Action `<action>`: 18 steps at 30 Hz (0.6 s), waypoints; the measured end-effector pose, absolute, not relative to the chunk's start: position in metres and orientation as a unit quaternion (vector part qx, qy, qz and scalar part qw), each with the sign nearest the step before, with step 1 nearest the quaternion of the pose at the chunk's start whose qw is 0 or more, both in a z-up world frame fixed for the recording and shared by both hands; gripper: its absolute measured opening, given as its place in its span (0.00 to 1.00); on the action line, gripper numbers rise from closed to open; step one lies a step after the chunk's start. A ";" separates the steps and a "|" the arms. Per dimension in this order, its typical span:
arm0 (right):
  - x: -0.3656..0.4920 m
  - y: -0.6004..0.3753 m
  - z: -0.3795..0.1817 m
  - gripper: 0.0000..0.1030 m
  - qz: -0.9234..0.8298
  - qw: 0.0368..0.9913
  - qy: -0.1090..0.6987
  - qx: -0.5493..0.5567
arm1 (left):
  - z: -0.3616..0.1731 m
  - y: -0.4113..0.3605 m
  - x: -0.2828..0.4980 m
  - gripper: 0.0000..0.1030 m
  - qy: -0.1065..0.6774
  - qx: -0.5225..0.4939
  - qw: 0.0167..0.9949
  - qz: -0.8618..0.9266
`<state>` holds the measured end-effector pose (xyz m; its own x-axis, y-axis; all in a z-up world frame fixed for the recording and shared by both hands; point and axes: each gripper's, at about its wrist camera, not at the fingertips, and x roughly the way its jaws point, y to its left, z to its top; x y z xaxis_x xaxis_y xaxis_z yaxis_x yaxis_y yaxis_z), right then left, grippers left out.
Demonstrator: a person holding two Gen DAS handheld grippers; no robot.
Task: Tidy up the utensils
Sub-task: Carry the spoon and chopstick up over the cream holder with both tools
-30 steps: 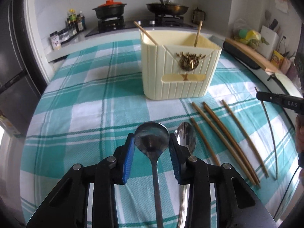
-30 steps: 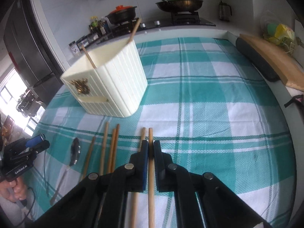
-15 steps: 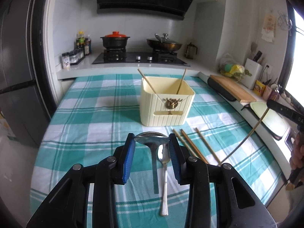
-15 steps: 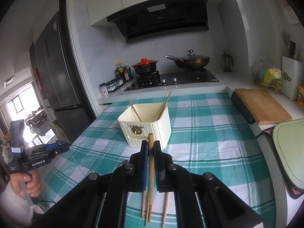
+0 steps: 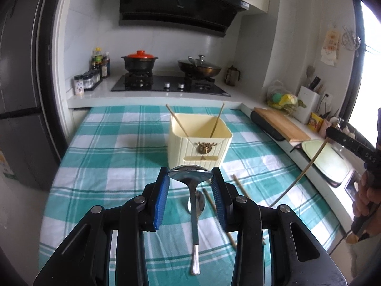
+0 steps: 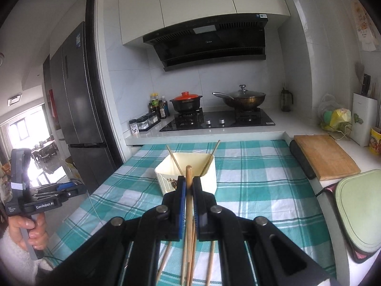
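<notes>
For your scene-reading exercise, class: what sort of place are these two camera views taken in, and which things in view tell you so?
Most likely a home kitchen. A gas hob carries a red-lidded pot and a lidded wok under a range hood, and a tall fridge stands at the left.

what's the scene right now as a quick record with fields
left gripper: shut on ladle, lifted off the table
right gripper: shut on chopstick, lifted
holder: cream, upright on the checked cloth, two chopsticks already leaning inside
still on cloth: spoon and loose chopsticks
background: stove with red-lidded pot and wok
task state: ladle and chopstick not yet in the holder
</notes>
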<state>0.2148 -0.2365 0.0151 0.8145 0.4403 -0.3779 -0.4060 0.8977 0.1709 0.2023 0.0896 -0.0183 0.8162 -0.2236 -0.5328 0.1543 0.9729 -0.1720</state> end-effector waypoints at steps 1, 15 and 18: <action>0.215 -0.236 0.016 0.06 0.223 0.952 0.208 0.041 | -0.017 0.090 0.204 0.35 0.286 -0.061 0.951 -0.101; 0.238 -0.227 0.037 0.06 0.234 0.951 0.199 0.032 | 0.000 0.091 0.229 0.34 0.290 -0.068 0.948 -0.115; 0.247 -0.225 0.042 0.06 0.237 0.950 0.200 0.035 | 0.007 0.092 0.236 0.34 0.289 -0.067 0.948 -0.118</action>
<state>0.2468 -0.2249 0.0422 0.8073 0.4646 -0.3638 -0.4366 0.8851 0.1613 0.2360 0.0919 0.0068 0.8054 -0.2622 -0.5316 0.1843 0.9632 -0.1959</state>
